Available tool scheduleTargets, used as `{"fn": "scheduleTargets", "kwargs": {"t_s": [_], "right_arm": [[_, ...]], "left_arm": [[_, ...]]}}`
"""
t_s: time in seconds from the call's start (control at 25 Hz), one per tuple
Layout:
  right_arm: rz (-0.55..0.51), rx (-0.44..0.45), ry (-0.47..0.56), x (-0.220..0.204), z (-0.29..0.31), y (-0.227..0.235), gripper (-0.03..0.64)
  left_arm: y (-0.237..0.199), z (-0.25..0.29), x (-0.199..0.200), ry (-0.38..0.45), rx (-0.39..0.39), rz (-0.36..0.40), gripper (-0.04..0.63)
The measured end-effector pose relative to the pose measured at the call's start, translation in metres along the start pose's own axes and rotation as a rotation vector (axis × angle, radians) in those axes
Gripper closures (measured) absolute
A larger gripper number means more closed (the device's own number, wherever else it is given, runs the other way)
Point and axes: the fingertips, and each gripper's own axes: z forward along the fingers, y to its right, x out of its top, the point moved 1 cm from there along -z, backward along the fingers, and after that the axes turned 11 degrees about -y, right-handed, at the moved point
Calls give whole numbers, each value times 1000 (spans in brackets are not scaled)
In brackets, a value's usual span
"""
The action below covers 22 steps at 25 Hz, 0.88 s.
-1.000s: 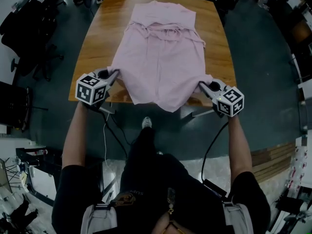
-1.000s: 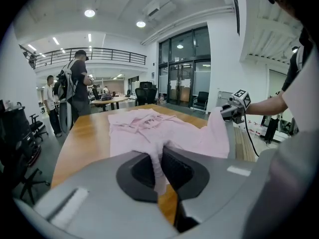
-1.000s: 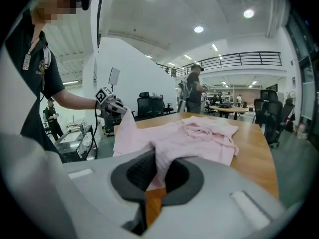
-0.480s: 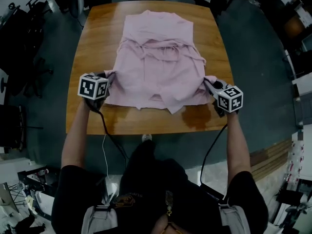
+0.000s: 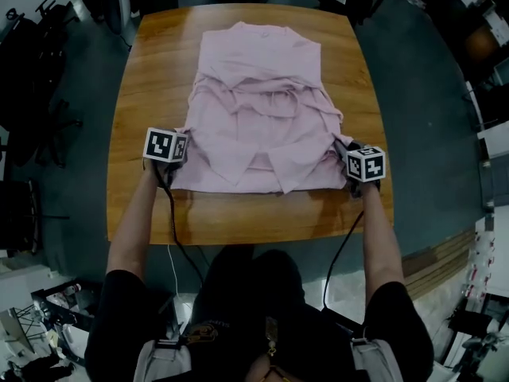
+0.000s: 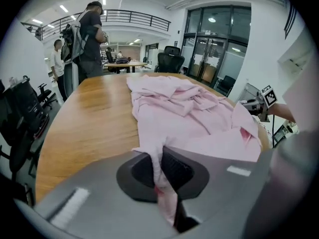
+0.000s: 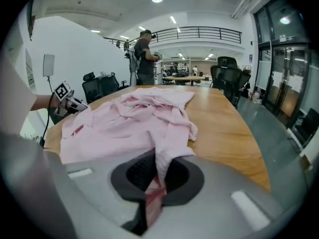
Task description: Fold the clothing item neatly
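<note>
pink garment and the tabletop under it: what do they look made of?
Pink cloth garment: thin woven fabric, likely cotton or a blend, matte; it creases and bunches softly. Rounded brown table: wood or wood veneer, cannot tell which; streaky grain shows, with a light satin sheen.

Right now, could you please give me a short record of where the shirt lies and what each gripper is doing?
Surface: wooden table
Garment: pink shirt, lying on the table, rumpled across its middle
Left gripper: shut on the shirt's near left corner
Right gripper: shut on the shirt's near right corner
Fold state: loose creases, not yet a neat fold
Background: person with a backpack standing beyond the table's far end
</note>
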Motion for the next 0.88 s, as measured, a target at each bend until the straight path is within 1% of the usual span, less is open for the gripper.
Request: {"fn": "scheduleTargets", "kwargs": {"t_s": [0.16,0.2,0.24,0.28,0.32,0.36,0.44,0.52,0.68,0.8,0.88], "right_arm": [[60,-26,-40,-12,19,8,603],[74,-25,-37,-13,20,9,593],[85,-21,-28,-12,19,10,555],[94,-16,-13,-9,16,11,516],[98,-9,4,-5,10,11,474],[99,-1,21,-3,4,12,446],[92,14,43,-5,-10,12,443],[79,18,49,-15,-24,10,443],[51,11,59,-36,-47,3,443],[-21,42,45,-53,-56,-20,443],[-84,69,10,-69,-56,-40,443]], "left_arm": [[-3,14,-9,-29,23,-58,577],[-4,15,-11,-29,26,-77,559],[-4,13,-12,-27,26,-93,525],[-4,8,-14,-24,28,-100,476],[-4,2,-16,-19,36,-97,438],[-5,-6,-18,-14,49,-86,420],[-5,-22,-24,-7,84,-53,405],[1,-37,-36,-1,99,-34,386],[16,-55,-68,4,83,-40,356],[28,-57,-93,-13,61,-51,343],[38,-52,-108,-36,45,-52,330]]}}
